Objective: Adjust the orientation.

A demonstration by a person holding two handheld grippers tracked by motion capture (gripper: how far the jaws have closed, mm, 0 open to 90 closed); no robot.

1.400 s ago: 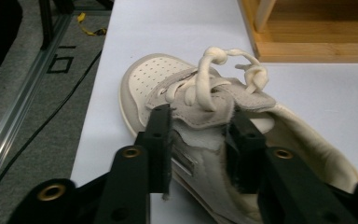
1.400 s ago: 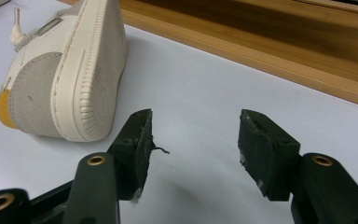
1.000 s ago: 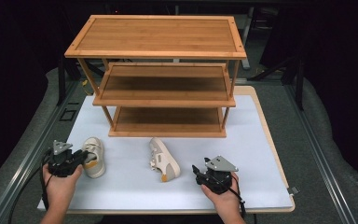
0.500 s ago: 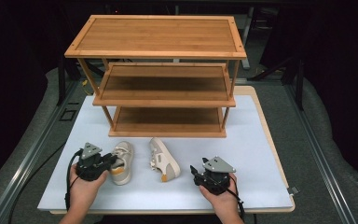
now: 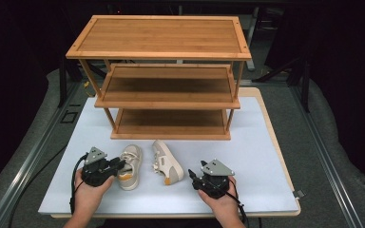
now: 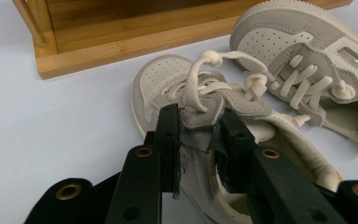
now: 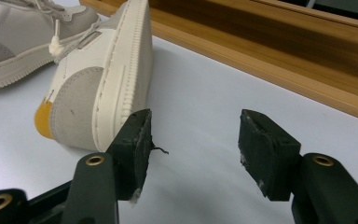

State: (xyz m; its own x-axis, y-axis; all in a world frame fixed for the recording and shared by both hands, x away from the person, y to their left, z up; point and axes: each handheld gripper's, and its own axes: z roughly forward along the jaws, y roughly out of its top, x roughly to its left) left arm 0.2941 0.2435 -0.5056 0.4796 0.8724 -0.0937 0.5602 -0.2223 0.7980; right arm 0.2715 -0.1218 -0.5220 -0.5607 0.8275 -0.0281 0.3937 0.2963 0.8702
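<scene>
left gripper [image 5: 116, 165] has slid its shoe [image 5: 129, 166] right, beside the tipped shoe [image 5: 167, 162] | jaws just easing, tongue between them | right gripper [image 5: 193, 178] wide, empty | pair gathered near rack [image 5: 171, 130]

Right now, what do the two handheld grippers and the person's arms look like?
Both the left gripper and the right gripper are black, blocky units, each topped by a grey three-cornered plate and trailing a black cable. Their jaws are black bars with brass-ringed holes, ending in worn, frayed dark pads. The forearms are bare, with no sleeves visible.
</scene>
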